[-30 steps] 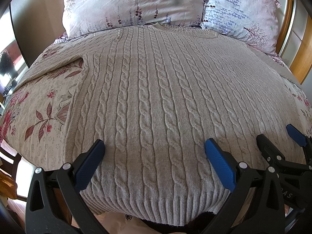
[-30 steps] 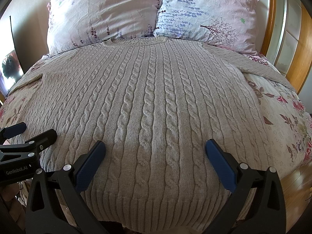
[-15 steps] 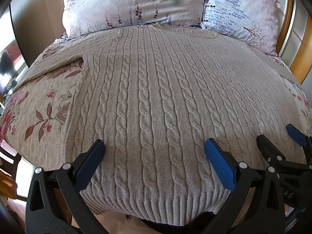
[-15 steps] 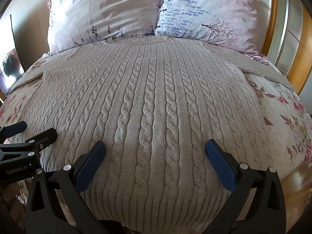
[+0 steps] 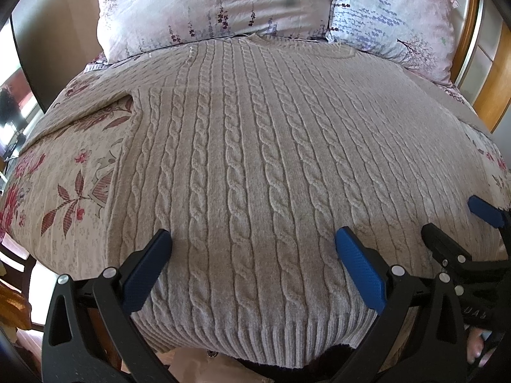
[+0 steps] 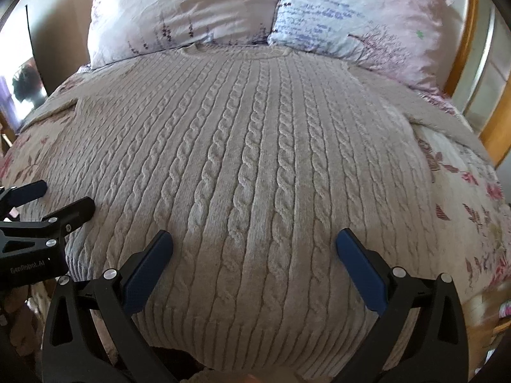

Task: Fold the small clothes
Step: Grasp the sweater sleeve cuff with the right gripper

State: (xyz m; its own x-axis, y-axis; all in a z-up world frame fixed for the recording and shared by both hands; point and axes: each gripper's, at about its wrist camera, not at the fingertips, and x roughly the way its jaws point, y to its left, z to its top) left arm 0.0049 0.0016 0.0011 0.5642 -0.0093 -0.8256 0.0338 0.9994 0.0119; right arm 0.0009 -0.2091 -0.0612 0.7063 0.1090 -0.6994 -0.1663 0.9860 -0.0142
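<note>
A beige cable-knit sweater lies flat on the bed, neck towards the pillows, ribbed hem at the near edge. Its sleeves spread out to both sides. My left gripper hovers open over the hem's left part, nothing between its blue pads. My right gripper is open too, over the hem's right part. Each gripper shows in the other's view: the right gripper at the right edge, the left gripper at the left edge.
The floral bedspread shows beside the sweater. Two patterned pillows lean at the head. A wooden headboard curves at the right. The bed's near edge drops off just under the hem.
The right gripper's view has tilted and shifted slightly, with some blur; the left gripper has barely moved. Both stay open over the hem.
</note>
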